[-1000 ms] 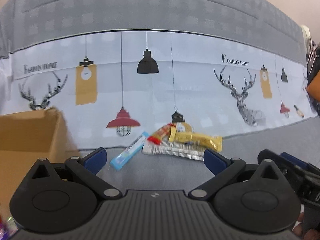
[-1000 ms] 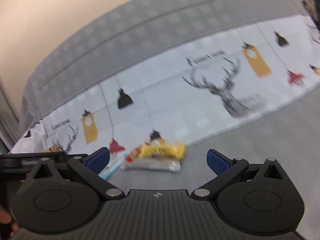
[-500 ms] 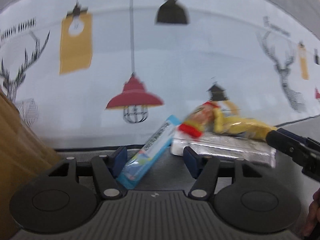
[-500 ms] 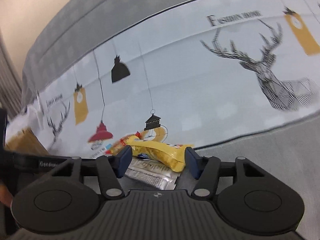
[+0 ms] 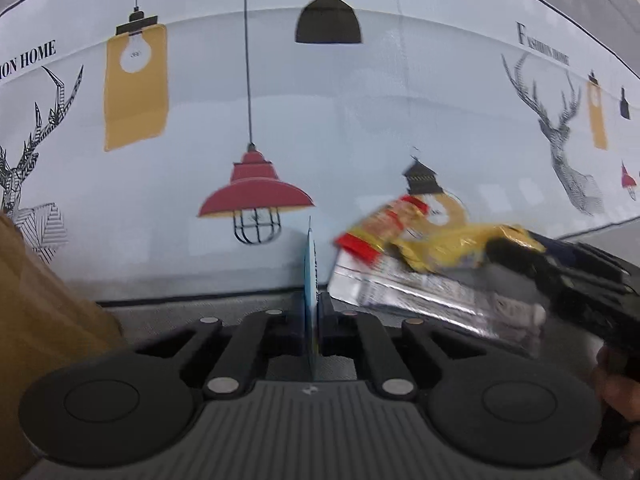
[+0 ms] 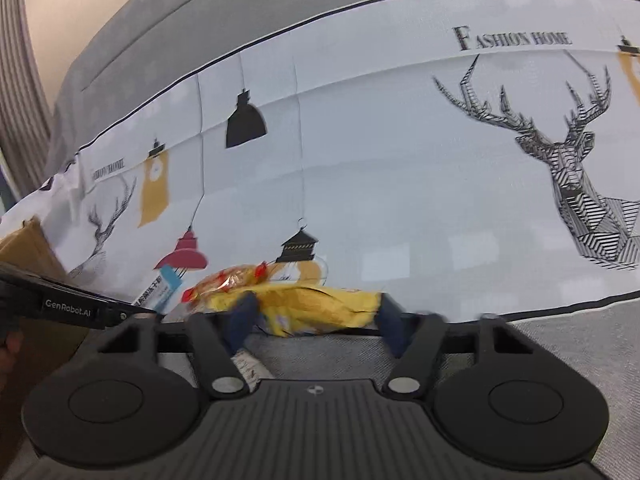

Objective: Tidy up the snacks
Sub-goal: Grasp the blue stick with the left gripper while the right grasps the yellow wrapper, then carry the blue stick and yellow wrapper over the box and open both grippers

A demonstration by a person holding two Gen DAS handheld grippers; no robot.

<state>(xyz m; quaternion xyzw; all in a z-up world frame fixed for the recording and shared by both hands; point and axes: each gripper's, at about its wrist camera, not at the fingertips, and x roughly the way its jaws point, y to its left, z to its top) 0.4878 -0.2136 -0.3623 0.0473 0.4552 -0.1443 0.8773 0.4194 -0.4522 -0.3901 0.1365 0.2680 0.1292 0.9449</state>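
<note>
My left gripper [image 5: 314, 312] is shut on a thin blue snack bar [image 5: 309, 276], which stands edge-on between the pads. Right of it lie a silver packet [image 5: 400, 288], a red-and-orange packet [image 5: 380, 224] and a crumpled yellow packet [image 5: 448, 248] in a small heap on the grey cushion. My right gripper [image 6: 316, 320] straddles the yellow packet [image 6: 316, 308]; its jaws are closing, and both blue pads touch the packet's ends. The blue bar [image 6: 160, 288] and the left gripper's body [image 6: 80, 308] show at the left of the right wrist view.
A brown cardboard box [image 5: 40, 300] stands close on the left, also visible as the box [image 6: 28, 248] in the right wrist view. A printed white cloth [image 5: 320, 120] with lamps and deer drapes the grey sofa back behind the snacks. A hand [image 5: 616, 384] shows at the right edge.
Both grippers came down and forward to the snack heap. The left jaws went from wide open to shut on the blue bar, now turned on edge. The right jaws narrowed around the yellow packet.
</note>
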